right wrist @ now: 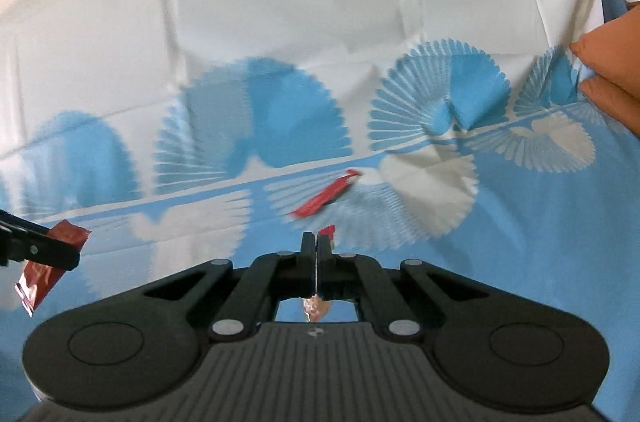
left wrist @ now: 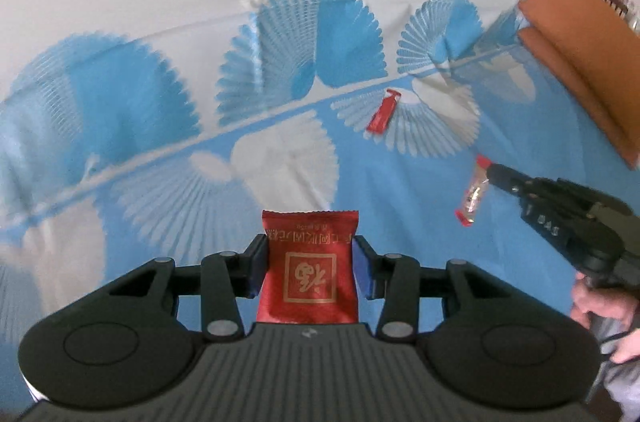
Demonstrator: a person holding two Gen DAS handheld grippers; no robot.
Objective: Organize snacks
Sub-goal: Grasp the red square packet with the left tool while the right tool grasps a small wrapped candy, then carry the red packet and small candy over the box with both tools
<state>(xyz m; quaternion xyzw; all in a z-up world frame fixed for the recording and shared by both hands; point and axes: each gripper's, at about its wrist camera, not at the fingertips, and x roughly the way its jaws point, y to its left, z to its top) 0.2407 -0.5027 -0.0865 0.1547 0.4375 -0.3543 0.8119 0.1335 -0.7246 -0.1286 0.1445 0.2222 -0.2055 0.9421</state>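
Observation:
My left gripper (left wrist: 310,246) is shut on a red snack packet (left wrist: 310,278) with gold print, which stands upright between the pads above the cloth. The right wrist view shows the same packet (right wrist: 44,274) at the far left, in the left gripper (right wrist: 60,254). My right gripper (right wrist: 316,242) is shut on a thin clear candy wrapper with red ends (right wrist: 326,232). In the left wrist view this candy (left wrist: 474,194) hangs from the right gripper (left wrist: 490,174). A slim red stick packet (left wrist: 383,112) (right wrist: 326,198) lies loose on the cloth ahead of both grippers.
A blue-and-white fan-patterned cloth (left wrist: 400,222) covers the surface and turns plain white farther back. Two orange flat cushions or boards (left wrist: 580,62) (right wrist: 612,74) lie at the right edge. A person's hand (left wrist: 600,306) grips the right gripper's handle.

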